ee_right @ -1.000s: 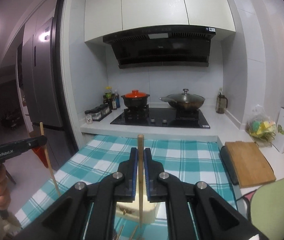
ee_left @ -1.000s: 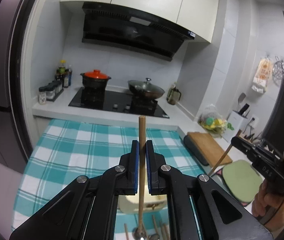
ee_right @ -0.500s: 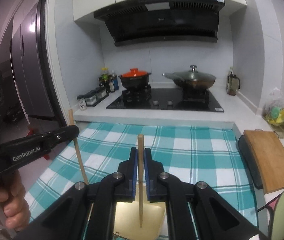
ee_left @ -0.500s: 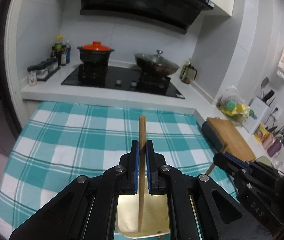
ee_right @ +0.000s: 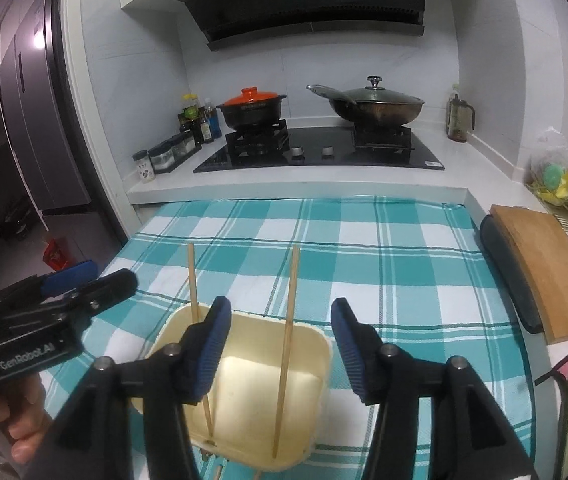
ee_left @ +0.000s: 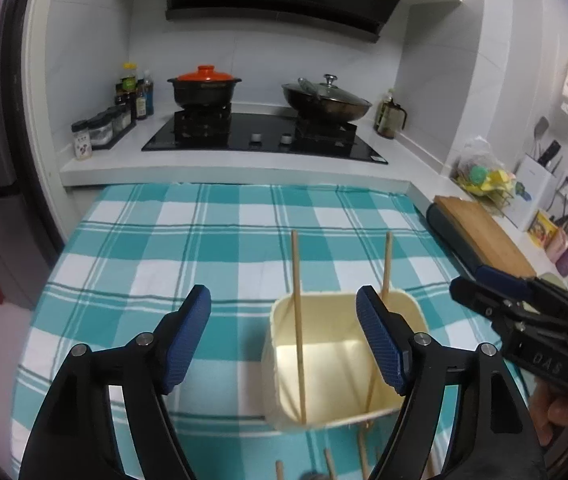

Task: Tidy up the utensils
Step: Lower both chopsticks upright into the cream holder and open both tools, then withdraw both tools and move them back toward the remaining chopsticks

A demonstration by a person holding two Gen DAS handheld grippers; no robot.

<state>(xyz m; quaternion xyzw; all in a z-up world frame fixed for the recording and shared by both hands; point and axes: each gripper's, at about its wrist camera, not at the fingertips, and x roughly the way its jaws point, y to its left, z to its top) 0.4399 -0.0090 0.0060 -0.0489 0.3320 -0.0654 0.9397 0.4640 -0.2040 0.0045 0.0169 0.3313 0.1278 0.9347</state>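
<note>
Wooden chopsticks [ee_left: 297, 312] are being released upright into the cream container [ee_left: 284, 360] on the checked cloth [ee_left: 203, 240] (both grippers, left [ee_left: 284, 338] and right [ee_right: 281, 342], opening, nothing held); more utensils lying near should be fetched next.

So the tub [ee_right: 308, 344] sits on the table [ee_right: 404, 272] just ahead of and below both sets of jaws, with two chopsticks [ee_right: 286, 360] standing in it. One's between the right jaws, the other is just left of them. Stove [ee_left: 263, 140] is way behind, cutting board [ee_right: 540, 268] off right.
</note>
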